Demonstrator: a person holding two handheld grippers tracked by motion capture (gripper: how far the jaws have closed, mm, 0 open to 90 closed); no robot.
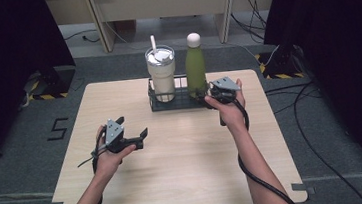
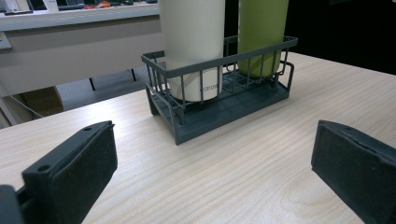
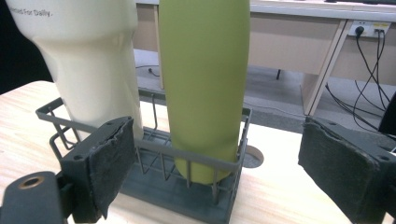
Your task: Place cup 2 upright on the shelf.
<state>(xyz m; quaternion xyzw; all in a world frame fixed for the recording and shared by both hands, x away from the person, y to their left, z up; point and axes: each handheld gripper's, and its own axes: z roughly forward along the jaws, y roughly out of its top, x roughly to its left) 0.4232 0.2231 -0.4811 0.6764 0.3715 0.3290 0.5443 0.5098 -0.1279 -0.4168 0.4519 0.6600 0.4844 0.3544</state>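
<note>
A dark wire basket [image 1: 151,93] stands at the table's far middle. It holds a cream tumbler [image 1: 161,76] with a lid and straw on the left and a green bottle [image 1: 195,68] with a pale cap on the right. My right gripper [image 1: 205,96] is at the basket's right end. In the right gripper view the bottle [image 3: 205,84] and the basket's end [image 3: 196,157] lie between its open pads [image 3: 109,161], which touch neither. My left gripper [image 1: 132,127] hovers open and empty over the table, nearer the person, facing the basket [image 2: 219,60] and tumbler [image 2: 194,42].
The light wooden table [image 1: 185,172] has bare surface in front of the basket and to both sides. Beyond its far edge stand a pale bench [image 1: 159,3] and floor cables [image 1: 260,4]. Black curtains flank the table. Cables trail from both grippers along the forearms.
</note>
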